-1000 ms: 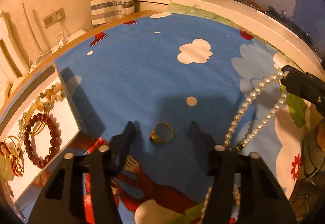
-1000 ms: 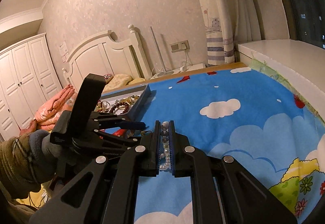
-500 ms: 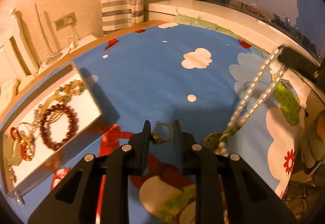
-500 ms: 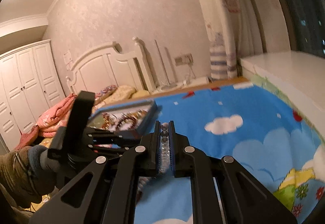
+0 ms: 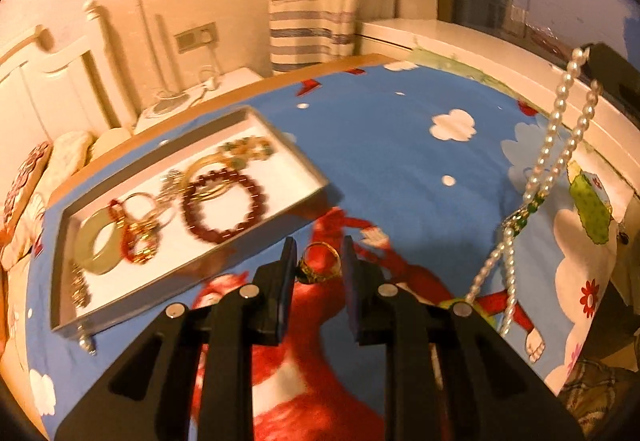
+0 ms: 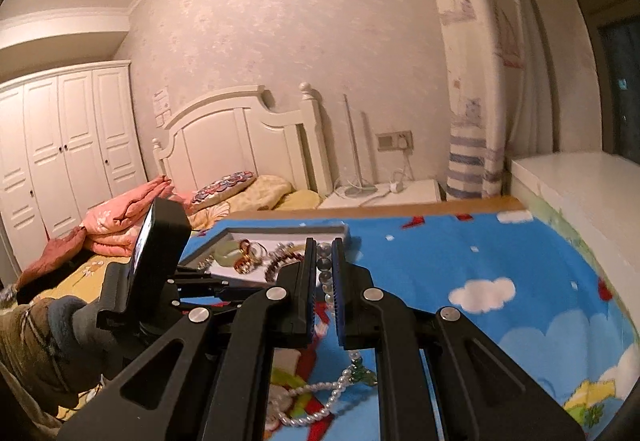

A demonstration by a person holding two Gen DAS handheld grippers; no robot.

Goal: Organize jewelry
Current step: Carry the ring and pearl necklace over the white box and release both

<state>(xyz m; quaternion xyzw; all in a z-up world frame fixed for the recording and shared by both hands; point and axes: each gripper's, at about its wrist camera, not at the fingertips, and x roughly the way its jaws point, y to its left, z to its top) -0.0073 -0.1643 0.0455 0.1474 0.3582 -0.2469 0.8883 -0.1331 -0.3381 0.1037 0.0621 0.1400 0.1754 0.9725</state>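
My left gripper [image 5: 318, 261] is shut on a gold ring [image 5: 320, 264] and holds it above the blue cloud-print cloth [image 5: 380, 145]. A shallow white tray [image 5: 280, 137] with bracelets, a dark red bead bracelet [image 5: 222, 207] and a pale jade bangle [image 5: 96, 247] lies to the left of it. My right gripper [image 6: 323, 261] is shut on a pearl necklace [image 6: 324, 265], which hangs down in two strands; it also shows in the left wrist view [image 5: 560, 149]. The left gripper shows in the right wrist view [image 6: 192, 281], with the tray [image 6: 288, 231] behind it.
A white bed headboard [image 6: 240, 137] and pillows stand beyond the cloth's far edge. A white ledge [image 6: 580, 193] runs along the right under a window. A striped curtain [image 5: 308, 25] hangs at the back. A small pearl piece [image 5: 86, 343] lies by the tray's near corner.
My left gripper closed on the gold ring and lifted it toward the tray. My right gripper raised the pearl necklace higher off the cloth.
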